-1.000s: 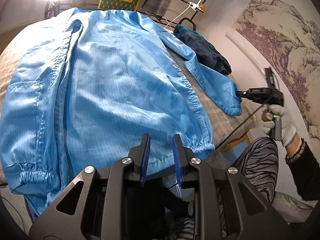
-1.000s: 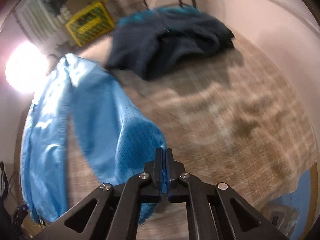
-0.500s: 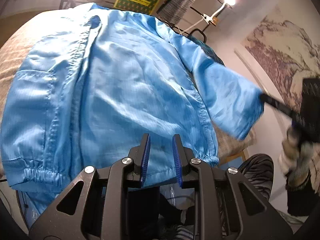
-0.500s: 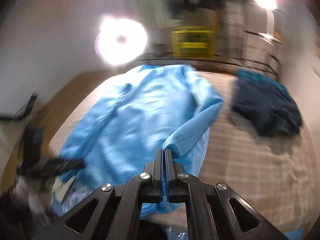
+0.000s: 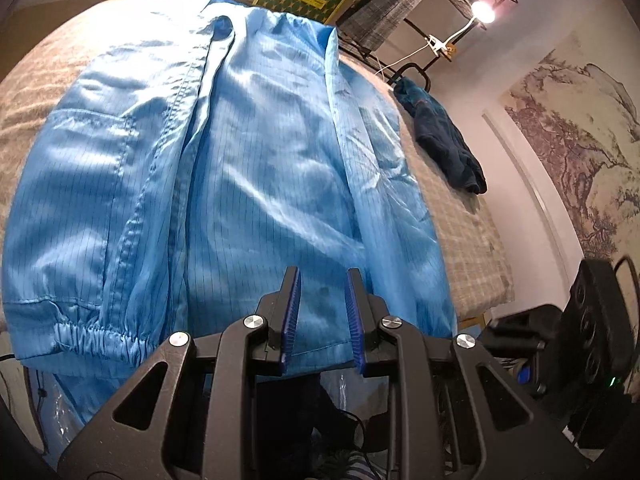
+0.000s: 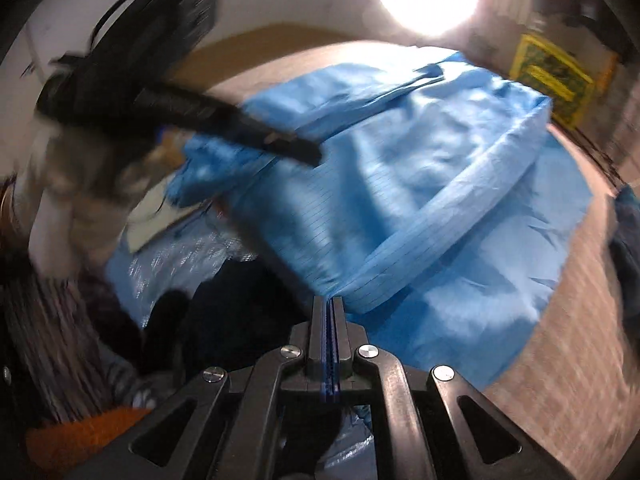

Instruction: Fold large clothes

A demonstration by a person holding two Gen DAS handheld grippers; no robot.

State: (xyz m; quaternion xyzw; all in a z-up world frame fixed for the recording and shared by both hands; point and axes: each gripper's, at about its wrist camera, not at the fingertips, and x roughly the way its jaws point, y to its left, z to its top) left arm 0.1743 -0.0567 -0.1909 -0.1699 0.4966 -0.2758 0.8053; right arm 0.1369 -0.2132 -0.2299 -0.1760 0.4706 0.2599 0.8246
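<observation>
Fabric of the sleeve [image 6: 436, 220] is pinched tight in my right gripper [image 6: 328, 304], its jaws shut on the cuff end, so that I can carry the sleeve across the body of the blue jacket [image 5: 240, 168] and lay it inward as a first fold. My left gripper [image 5: 320, 300] hangs with jaws parted and holding nothing, just above the hem nearest me, where I judge it is placed to pin or take the hem once the sleeve is down. The jacket lies front up and spread flat on the checked bed cover [image 5: 472, 240], collar at the far end, which gives me a broad surface to fold on. A dark garment [image 5: 440, 140] sits apart at the right edge, out of my way.
</observation>
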